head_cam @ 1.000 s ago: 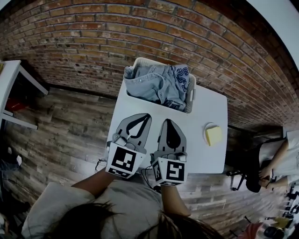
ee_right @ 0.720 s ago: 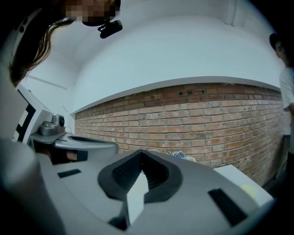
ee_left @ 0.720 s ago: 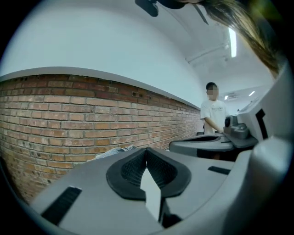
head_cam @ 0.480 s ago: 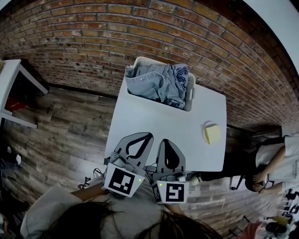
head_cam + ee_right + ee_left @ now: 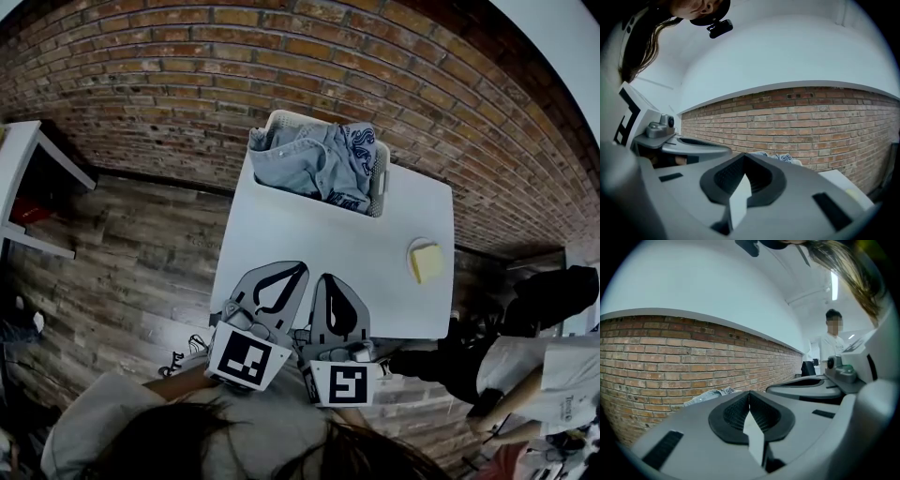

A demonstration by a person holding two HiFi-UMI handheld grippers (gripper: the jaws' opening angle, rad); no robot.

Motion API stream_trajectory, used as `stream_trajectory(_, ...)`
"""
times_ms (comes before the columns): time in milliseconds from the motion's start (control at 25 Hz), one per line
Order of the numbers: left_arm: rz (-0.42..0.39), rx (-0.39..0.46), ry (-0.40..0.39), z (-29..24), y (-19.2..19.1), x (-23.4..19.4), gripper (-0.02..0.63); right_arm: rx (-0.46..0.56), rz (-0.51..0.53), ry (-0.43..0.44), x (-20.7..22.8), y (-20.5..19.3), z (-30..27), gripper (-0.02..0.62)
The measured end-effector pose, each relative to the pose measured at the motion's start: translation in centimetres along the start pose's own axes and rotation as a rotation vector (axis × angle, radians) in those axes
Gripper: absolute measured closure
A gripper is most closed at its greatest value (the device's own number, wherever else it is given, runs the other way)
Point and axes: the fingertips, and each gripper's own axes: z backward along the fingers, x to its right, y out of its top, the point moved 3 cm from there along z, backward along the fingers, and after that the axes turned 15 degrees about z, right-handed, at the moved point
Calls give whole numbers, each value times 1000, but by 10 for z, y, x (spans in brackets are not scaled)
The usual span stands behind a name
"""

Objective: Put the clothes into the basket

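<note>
Now my left gripper [image 5: 298, 269] and right gripper [image 5: 335, 279] are pressed together, empty, at the surface's [image 5: 394, 258] near edge. The clothes [image 5: 314, 164] lie straight ahead, heaped in the basket [image 5: 380, 184] at the far edge, neither hand nearer.

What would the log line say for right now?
clothes: in basket | left gripper: shut, empty | right gripper: shut, empty | both: over near edge of table

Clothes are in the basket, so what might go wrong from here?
The clothes spill over the rim of the basket, so a piece may slide out. The basket sits at the far edge of the table; a nudge might tip it off. A person by the table's right corner might bump it.
</note>
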Motion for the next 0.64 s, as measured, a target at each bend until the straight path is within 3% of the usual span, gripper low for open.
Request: stream_trajectory(640,-7,-26,11,3,-6,0,597,-13,-6,42,-8,-1,-1,589)
